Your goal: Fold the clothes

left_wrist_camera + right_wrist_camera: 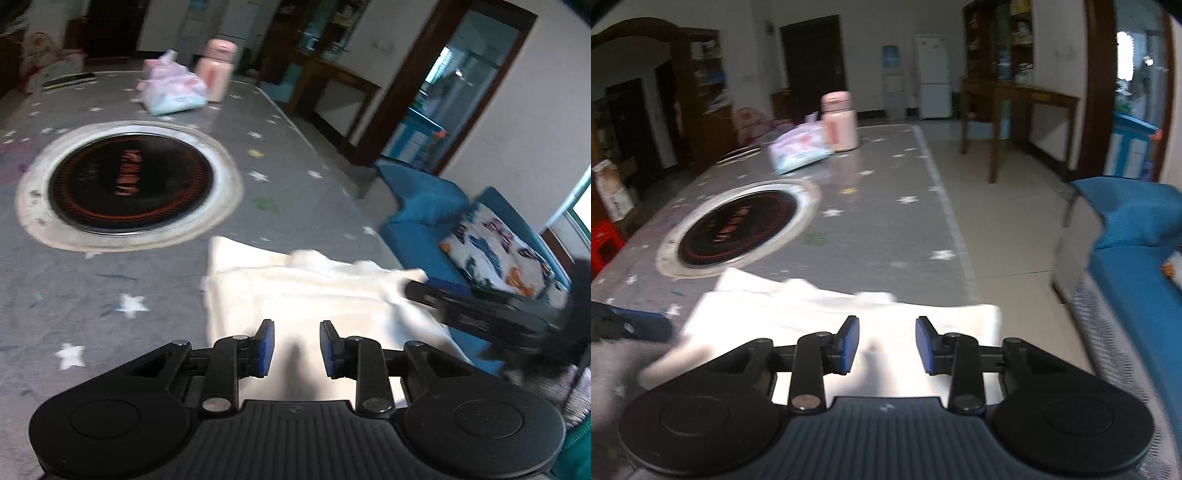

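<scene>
Item under inspection: a white garment [295, 291], soft, plush-looking cloth, lying in a roughly rectangular fold with a rumpled ridge along its far edge. It sits at the near corner of the table, directly beneath and ahead of both sets of jaws; the right wrist view shows the same garment [820, 306] spread under that tool.

Left gripper [296, 349]: black linkage arms, blue pads. Jaws stand narrowly parted with nothing between them; the pads hang above the cloth and press on nothing.

Right gripper [886, 345]: same build, jaws likewise a little apart and empty, cloth visible through the gap. In the left wrist view it enters from the right of the jaws, over the garment's right edge.

Surface: a grey tablecloth [303, 155], smooth, printed with white and coloured stars. Ahead and left of the jaws, a round black cooktop [129, 184] with red markings is set in a pale ring. Well beyond it, a pink cylindrical flask [216, 70] stands touching a pastel tissue pack [171, 88].

Room: a blue sofa [424, 210] with a patterned cushion [495, 251] lies right of the jaws; pale tiled floor [1008, 206], dark wooden furniture beyond. Both views are motion-blurred.
</scene>
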